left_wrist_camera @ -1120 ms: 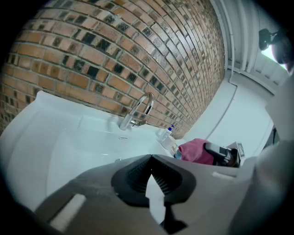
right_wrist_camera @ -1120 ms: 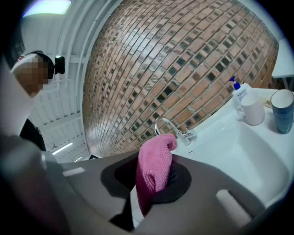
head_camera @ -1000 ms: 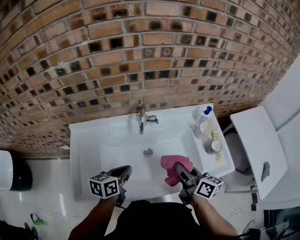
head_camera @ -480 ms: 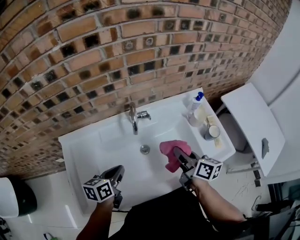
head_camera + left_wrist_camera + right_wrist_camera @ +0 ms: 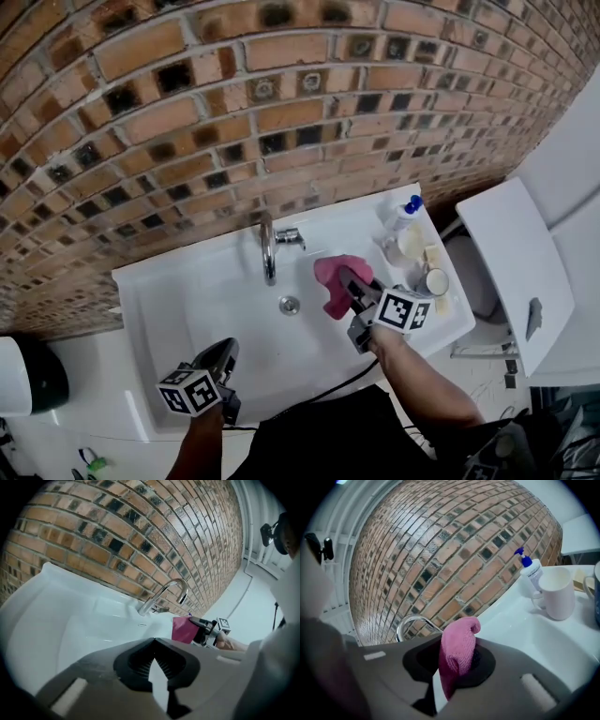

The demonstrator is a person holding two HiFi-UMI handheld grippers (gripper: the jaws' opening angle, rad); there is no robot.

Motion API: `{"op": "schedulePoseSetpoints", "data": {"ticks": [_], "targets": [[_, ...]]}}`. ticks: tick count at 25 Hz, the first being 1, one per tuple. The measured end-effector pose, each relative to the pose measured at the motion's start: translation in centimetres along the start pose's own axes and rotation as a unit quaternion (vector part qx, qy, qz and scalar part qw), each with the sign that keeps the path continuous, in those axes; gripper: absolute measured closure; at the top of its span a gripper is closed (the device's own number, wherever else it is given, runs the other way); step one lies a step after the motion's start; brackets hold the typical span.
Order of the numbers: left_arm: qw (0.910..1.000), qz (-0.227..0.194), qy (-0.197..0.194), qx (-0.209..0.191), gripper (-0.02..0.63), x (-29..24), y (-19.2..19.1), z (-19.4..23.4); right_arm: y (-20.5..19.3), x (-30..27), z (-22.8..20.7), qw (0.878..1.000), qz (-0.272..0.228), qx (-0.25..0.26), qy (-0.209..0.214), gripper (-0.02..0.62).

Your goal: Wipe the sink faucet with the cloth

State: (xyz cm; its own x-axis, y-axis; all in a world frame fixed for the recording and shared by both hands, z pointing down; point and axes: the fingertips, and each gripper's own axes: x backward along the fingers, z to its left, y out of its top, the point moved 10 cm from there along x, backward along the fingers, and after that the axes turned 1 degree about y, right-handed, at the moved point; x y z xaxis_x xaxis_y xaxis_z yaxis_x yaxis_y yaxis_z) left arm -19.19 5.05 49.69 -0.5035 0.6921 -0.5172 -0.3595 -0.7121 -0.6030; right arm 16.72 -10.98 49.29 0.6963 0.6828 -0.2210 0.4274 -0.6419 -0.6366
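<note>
The right gripper (image 5: 349,284) is clenched on a pink, fluffy microfibre cloth (image 5: 332,275). In the right gripper view the fabric is pinched between the two jaws, and its rounded top rises above them. The cloth hangs over the right part of the basin of the white rectangular ceramic sink (image 5: 142,302). It is near the curved chrome faucet (image 5: 269,247), on its right side, and in the left gripper view a small gap shows between the two.

The left gripper (image 5: 225,354) is over the front edge of the sink, well apart from the faucet. Its jaws stand almost together, and nothing is between them.

On the right ledge of the sink, a white plastic soap bottle with a blue pump (image 5: 531,575) stands just beside a white mug (image 5: 557,595). Behind the sink there is a wall of brown and orange bricks (image 5: 281,103).
</note>
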Motion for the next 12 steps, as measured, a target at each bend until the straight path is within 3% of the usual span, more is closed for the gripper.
{"op": "schedulePoseSetpoints", "data": {"ticks": [6, 12], "targets": [[0.9987, -0.015, 0.041, 0.027, 0.601, -0.5, -0.1, -0.8, 2.7, -5.2, -3.9, 1.0, 0.021, 0.002, 0.003, 0.546], [0.9945, -0.022, 0.083, 0.061, 0.601, -0.4, -1.4, -1.9, 2.6, -10.6, -7.1, 0.998, 0.052, -0.02, 0.014, 0.546]]}}
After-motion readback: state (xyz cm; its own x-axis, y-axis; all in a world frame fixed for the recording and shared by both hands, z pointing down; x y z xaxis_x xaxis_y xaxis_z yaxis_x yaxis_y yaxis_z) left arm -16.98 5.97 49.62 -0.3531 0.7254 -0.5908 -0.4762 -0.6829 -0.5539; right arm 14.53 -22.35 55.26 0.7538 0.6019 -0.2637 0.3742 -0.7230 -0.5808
